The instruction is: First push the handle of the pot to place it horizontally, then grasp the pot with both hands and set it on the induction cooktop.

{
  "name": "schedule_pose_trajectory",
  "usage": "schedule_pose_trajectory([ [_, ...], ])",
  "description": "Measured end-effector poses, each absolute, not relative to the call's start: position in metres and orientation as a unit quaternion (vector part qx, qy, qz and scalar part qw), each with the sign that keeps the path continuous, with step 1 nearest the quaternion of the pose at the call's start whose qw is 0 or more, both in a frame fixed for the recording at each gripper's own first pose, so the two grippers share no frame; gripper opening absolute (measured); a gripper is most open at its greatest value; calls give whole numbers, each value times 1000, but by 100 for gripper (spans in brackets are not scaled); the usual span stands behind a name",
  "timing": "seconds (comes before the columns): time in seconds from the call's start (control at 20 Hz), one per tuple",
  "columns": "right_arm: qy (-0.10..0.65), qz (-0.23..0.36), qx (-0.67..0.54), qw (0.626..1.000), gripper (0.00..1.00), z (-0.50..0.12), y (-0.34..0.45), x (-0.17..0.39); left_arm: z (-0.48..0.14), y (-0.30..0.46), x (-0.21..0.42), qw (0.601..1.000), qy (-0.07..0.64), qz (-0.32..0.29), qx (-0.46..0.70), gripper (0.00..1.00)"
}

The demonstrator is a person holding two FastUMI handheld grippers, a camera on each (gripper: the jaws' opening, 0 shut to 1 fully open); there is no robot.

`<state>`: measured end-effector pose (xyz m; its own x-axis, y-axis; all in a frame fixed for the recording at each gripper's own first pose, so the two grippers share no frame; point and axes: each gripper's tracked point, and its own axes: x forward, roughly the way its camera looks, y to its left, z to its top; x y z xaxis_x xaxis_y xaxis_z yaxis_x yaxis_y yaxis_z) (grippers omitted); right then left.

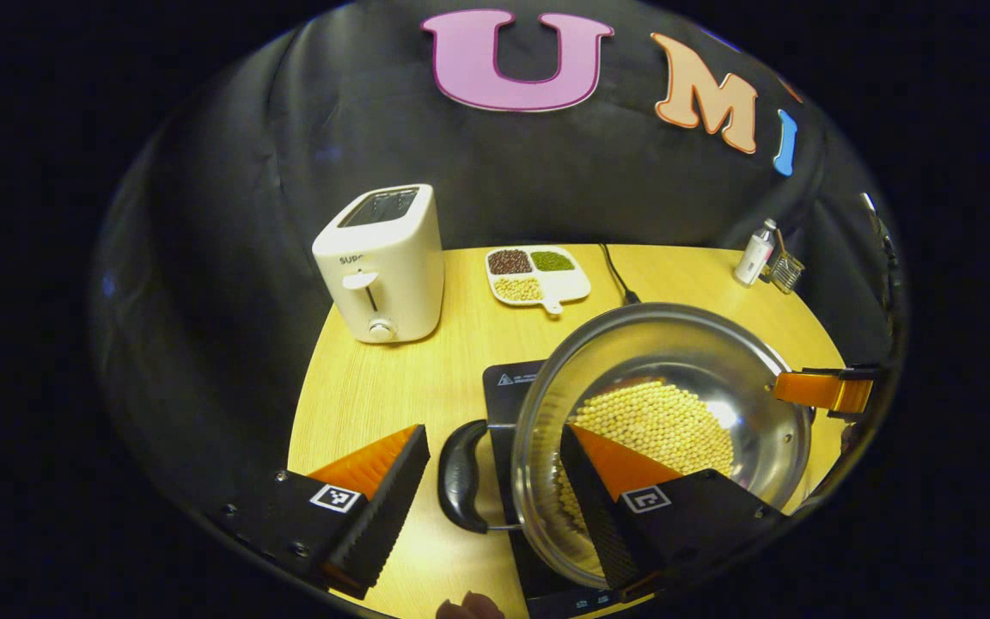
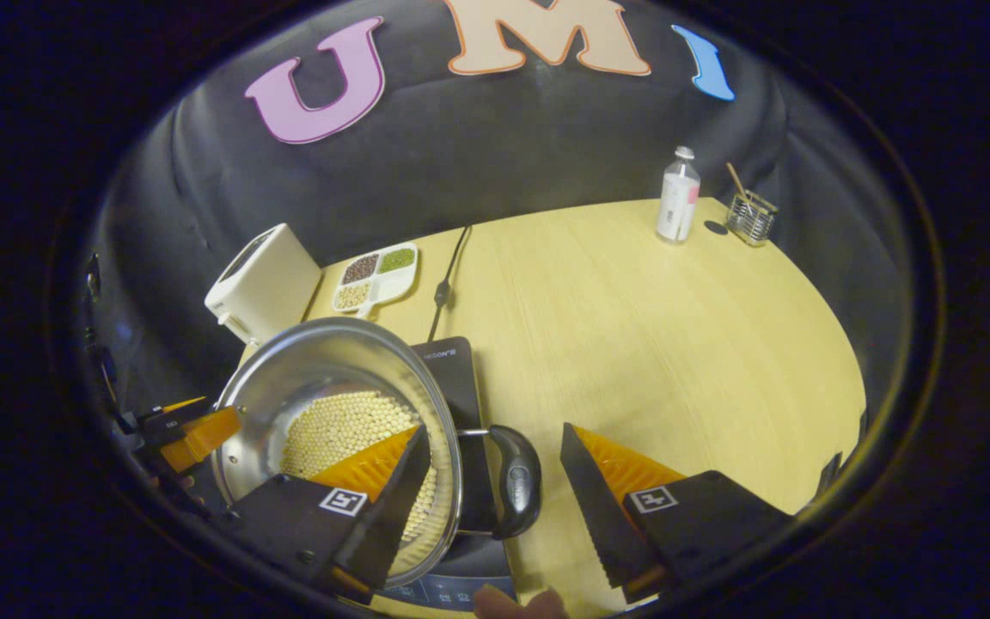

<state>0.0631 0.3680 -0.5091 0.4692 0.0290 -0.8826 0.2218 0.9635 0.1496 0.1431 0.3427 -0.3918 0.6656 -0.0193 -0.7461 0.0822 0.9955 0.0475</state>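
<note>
The steel pot (image 1: 663, 430), bean-filled and likely heavy and slick, sits on the cooktop (image 1: 508, 387) at the worktop's (image 1: 375, 395) six o'clock. Left claw (image 1: 495, 481) and right claw (image 2: 491, 481) gape, each straddling a handle (image 1: 461, 475); grip there.

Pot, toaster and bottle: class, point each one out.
pot (image 1: 753, 344), left gripper view, inner steel wall.
toaster (image 1: 396, 266), left gripper view, front face.
bottle (image 2: 678, 206), right gripper view, labelled body.
</note>
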Motion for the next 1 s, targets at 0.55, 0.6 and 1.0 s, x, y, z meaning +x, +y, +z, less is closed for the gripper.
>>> schedule_pose_trajectory([
  [0.55,454,4,163,876,94,-447,319,72,-304,316,135,940,318,55,110,92],
  [0.6,444,10,163,881,96,-438,308,73,-289,306,136,945,300,58,117,92],
  [1.0,357,47,150,921,94,-362,207,65,-199,194,100,968,217,73,104,94],
])
